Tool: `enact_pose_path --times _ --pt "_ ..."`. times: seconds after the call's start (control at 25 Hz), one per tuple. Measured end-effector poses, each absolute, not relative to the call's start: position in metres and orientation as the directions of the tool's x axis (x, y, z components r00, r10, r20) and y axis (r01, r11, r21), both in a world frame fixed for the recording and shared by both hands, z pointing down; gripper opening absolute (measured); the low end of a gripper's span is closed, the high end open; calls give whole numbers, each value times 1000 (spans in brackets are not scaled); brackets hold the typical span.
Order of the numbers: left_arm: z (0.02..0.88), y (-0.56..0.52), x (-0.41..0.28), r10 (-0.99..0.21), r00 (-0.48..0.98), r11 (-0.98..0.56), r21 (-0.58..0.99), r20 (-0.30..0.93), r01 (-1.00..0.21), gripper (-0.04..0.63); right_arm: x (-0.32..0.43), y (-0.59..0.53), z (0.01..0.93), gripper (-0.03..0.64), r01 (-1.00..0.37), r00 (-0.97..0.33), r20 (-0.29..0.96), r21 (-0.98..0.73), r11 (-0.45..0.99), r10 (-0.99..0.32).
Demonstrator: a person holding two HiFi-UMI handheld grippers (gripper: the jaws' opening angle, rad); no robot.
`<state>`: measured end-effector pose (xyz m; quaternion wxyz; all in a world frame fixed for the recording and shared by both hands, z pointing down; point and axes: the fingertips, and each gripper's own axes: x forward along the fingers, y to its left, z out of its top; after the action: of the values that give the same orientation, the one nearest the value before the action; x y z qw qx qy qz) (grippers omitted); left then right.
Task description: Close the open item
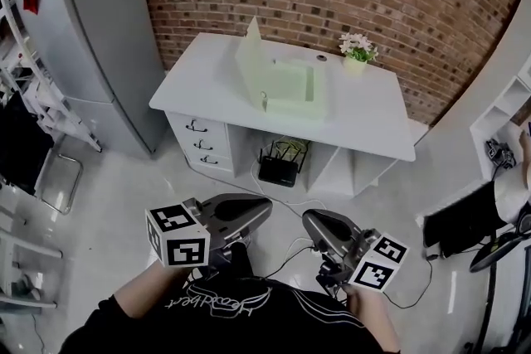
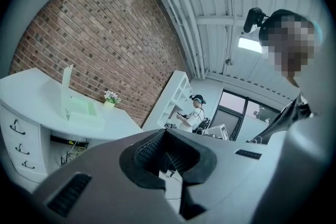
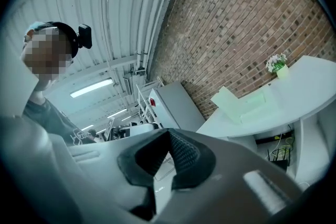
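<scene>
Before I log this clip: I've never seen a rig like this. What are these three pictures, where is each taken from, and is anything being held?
No robot here: a person holds a two-jaw tool in each hand, each carrying a cube of square markers. The head view comes from a camera on the person's head, looking down at the left gripper and right gripper. The other two pictures come from cameras riding on those grippers, looking along their jaws. Both pairs of jaws are together with nothing between them. Ahead, well apart from the grippers, stands a white desk with drawers. On it are a pale green box with its lid raised and a small pot of white flowers. The box is not yet closed.
</scene>
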<state>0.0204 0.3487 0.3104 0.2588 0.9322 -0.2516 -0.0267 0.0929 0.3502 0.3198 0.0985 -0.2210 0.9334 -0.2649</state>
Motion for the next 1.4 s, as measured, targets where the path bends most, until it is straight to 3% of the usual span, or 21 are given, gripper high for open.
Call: enact_pose_path --times 0.76,1.4 --pt "321 147 -53 -420 901 -732 545 112 -409 2 26 155 328 3 -451 -833 11 -593 667 -554" --pt "326 80 -105 -411 908 -745 546 76 -383 2 -9 95 323 3 -517 -801 42 -553 654 -597"
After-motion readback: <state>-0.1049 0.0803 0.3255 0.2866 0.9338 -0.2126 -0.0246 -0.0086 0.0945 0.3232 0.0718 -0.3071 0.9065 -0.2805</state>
